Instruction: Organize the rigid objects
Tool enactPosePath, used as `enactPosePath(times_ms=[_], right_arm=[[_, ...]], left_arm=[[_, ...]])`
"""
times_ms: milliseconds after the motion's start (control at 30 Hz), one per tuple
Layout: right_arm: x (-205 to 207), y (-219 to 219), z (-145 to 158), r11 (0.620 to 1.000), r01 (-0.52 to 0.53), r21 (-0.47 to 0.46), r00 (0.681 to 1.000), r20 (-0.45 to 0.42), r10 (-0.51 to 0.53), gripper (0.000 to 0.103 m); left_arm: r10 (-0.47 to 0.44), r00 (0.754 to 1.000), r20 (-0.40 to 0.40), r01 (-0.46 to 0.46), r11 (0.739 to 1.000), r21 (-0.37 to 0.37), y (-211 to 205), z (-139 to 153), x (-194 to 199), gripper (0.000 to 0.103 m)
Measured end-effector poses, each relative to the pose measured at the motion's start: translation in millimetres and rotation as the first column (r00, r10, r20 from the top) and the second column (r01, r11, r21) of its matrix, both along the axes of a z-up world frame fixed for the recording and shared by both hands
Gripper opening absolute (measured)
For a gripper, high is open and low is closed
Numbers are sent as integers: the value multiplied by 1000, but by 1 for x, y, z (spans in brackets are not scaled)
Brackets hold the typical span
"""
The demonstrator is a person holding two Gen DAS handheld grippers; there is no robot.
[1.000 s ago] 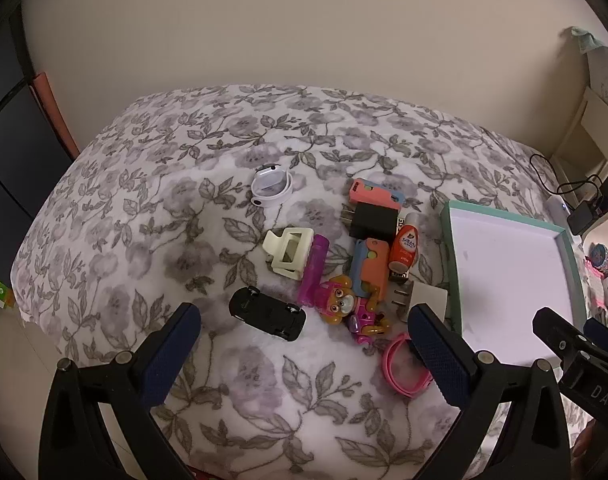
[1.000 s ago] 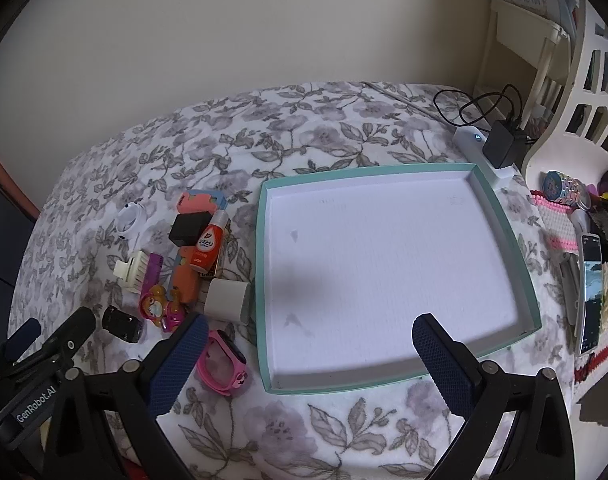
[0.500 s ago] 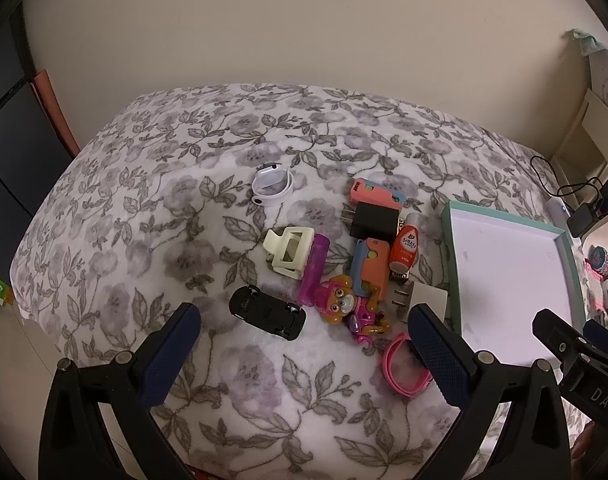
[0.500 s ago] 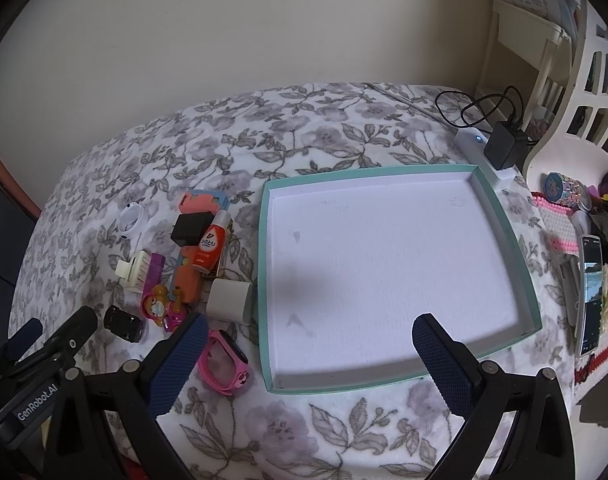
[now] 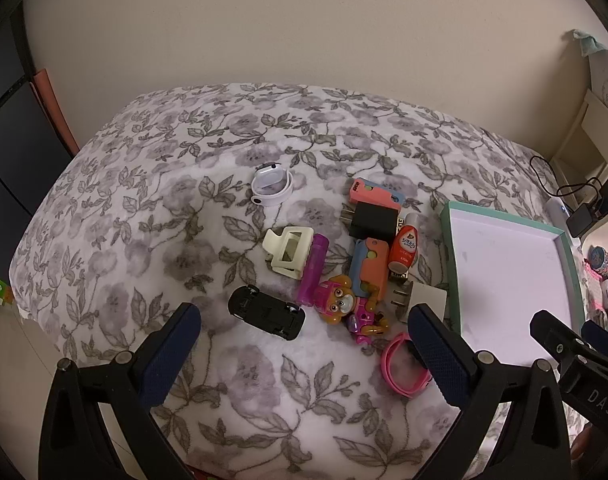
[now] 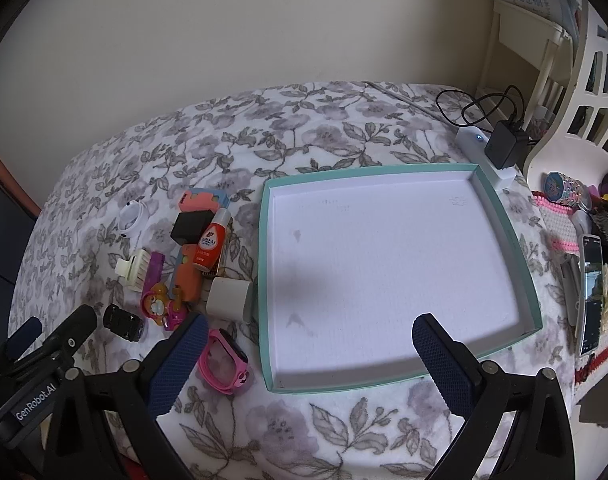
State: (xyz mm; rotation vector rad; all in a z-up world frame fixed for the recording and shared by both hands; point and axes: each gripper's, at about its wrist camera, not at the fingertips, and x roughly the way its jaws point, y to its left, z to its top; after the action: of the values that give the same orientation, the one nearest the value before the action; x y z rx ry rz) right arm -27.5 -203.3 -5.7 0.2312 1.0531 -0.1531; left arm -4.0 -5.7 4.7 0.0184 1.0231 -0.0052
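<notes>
Toys and small rigid oddments, among them a black toy car and a pink band, lie clustered at nine o'clock of the empty teal tray (presumably their destination), while the left gripper and right gripper hover spread wide, holding nothing.

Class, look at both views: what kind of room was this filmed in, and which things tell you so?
Probably a bedroom at home: a floral bedspread covers a soft bed, toys like the black toy car lie on it, and a phone sits beside a charger.
</notes>
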Motion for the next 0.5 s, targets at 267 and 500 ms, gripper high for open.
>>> enactPosePath(times_ms=[267,500], right_arm=[[0,0,-1,1000,1,0,1000,-1,-1,103],[1,1,-1,1000,0,0,1000,-2,0,103]], left_arm=[[1,1000,0,-1,1000,0,0,0,0,103],[1,1000,-2,-1,1000,-3,0,-1,0,103]])
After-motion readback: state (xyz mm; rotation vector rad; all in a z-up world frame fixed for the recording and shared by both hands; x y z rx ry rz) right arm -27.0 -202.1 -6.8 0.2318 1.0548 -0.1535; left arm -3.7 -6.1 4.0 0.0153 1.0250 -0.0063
